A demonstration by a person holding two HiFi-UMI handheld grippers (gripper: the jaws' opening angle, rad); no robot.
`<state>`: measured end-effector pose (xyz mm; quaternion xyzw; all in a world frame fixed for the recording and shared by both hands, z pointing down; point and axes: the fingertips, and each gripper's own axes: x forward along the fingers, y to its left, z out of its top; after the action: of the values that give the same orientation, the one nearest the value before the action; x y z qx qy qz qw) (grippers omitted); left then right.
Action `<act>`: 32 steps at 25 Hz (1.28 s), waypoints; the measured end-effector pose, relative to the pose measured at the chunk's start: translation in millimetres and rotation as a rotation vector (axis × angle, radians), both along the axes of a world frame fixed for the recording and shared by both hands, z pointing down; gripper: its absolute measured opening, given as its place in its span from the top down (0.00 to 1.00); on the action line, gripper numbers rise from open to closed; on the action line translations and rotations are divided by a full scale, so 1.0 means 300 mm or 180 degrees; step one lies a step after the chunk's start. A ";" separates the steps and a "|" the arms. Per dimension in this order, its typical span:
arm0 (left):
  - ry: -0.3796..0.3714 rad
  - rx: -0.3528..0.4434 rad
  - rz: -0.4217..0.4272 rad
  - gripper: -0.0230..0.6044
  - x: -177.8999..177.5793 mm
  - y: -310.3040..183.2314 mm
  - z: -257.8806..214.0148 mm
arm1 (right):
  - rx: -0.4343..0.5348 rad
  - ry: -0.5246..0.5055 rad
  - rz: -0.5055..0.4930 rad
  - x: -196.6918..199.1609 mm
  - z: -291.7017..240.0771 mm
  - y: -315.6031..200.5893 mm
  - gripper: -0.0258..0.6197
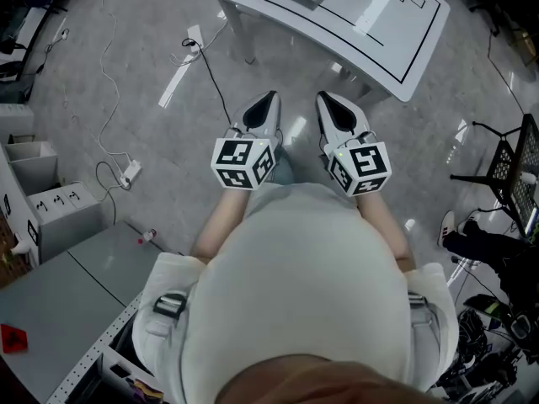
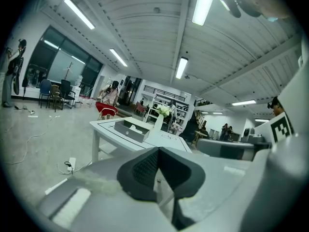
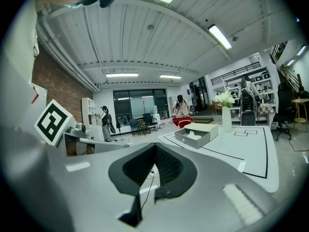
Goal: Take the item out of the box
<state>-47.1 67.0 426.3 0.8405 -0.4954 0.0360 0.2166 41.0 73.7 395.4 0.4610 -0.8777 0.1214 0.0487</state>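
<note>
Left gripper (image 1: 268,99) and right gripper (image 1: 326,99) side by side, jaws together, white line-marked table (image 1: 370,32) far ahead, power strip (image 1: 130,172) on grey floor (image 1: 152,23) at left, grey cabinet (image 1: 59,301) near left.

A white table (image 1: 404,45) stands just ahead of the right hand-held gripper (image 1: 327,99) on a grey speckled floor (image 1: 101,66). Strip lights (image 2: 203,1) line the ribbed ceiling (image 2: 145,23); a brick wall (image 3: 50,79) rises to its left.
</note>
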 end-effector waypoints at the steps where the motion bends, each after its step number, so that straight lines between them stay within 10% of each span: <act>1: -0.0004 0.0000 0.0007 0.96 -0.009 -0.024 -0.004 | 0.0000 0.0003 -0.0005 -0.012 -0.003 -0.023 0.96; 32: 0.0036 0.0059 0.0282 0.96 -0.244 -0.574 -0.006 | 0.0144 0.0057 0.0174 -0.277 -0.033 -0.562 0.96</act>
<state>-120.3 -105.3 424.5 0.8637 -0.4568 0.0362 0.2098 -42.0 -94.8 385.5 0.4870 -0.8668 0.0986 0.0428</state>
